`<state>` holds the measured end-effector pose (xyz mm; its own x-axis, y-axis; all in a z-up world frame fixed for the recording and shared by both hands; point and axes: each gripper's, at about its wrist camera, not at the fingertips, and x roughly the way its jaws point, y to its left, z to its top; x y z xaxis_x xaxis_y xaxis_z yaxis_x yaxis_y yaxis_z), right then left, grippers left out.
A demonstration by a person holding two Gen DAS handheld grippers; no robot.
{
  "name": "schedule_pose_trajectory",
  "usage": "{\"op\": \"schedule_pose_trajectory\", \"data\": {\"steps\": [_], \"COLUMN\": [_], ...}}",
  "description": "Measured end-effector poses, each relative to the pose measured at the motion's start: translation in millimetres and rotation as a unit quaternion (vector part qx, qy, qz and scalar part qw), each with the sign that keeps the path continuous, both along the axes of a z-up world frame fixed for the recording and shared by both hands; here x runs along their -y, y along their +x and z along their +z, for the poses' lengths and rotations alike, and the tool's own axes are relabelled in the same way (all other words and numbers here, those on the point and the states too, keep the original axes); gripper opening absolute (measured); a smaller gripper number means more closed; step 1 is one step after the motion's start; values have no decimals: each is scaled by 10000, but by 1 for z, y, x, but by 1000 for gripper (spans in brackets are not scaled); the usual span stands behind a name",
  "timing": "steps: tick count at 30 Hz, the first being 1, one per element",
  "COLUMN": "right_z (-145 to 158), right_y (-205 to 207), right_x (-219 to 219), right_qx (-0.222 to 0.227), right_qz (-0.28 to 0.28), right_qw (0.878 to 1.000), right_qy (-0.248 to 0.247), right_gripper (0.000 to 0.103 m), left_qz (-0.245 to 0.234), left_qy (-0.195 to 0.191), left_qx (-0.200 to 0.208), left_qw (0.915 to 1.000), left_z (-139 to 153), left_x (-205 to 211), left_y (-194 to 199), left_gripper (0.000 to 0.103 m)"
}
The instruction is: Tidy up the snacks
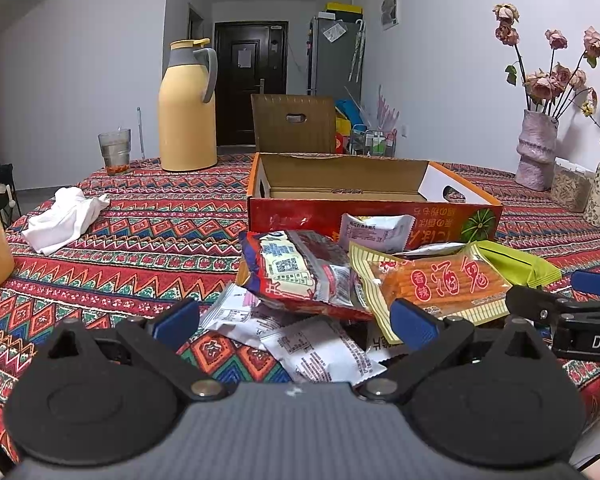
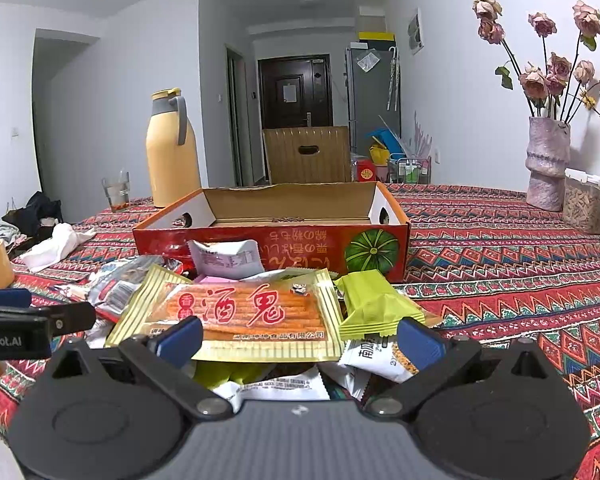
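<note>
Both claws, left claw and right claw, are held spread wide, nothing gripped | snack pile is heaped on desk, just short of box | red box at 12 o'clock is seen empty | nothing packed yet, all sorting judged left.

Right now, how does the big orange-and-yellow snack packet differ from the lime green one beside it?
The orange-and-yellow packet is wide and flat, with big red characters on its front; the lime green packet is smaller, puffier and shows no print from here. The orange-and-yellow packet lies on top of the pile, while the lime green packet sits at its right edge. Both are sealed and lie in front of the open cardboard box, not in it.
</note>
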<state>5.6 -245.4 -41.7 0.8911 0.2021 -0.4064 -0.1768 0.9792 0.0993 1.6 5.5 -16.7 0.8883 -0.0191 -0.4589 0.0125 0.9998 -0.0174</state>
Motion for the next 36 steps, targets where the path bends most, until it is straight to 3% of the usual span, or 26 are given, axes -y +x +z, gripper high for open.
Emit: {"op": "schedule_pose_trajectory", "data": {"steps": [15, 23, 29, 36], "right_z": [1, 7, 14, 11], "right_y": [-1, 3, 35, 104], "right_x": [1, 14, 29, 33], "right_qx": [18, 263, 55, -1146], "right_qz": [-32, -238, -304, -36], "right_qw": [10000, 9994, 9994, 9929], "right_qy": [-26, -53, -148, -303], "right_gripper": [103, 101, 80, 55], "left_qz": [2, 78, 131, 180], "left_qy": [-76, -114, -113, -55], "left_qx": [98, 212, 222, 196], "left_qw": [9999, 9997, 9996, 9996], "left_z": [2, 5, 7, 6], "left_x": [-2, -4, -5, -5], "left_y": [-1, 2, 5, 6], "left_gripper": [103, 103, 103, 103]}}
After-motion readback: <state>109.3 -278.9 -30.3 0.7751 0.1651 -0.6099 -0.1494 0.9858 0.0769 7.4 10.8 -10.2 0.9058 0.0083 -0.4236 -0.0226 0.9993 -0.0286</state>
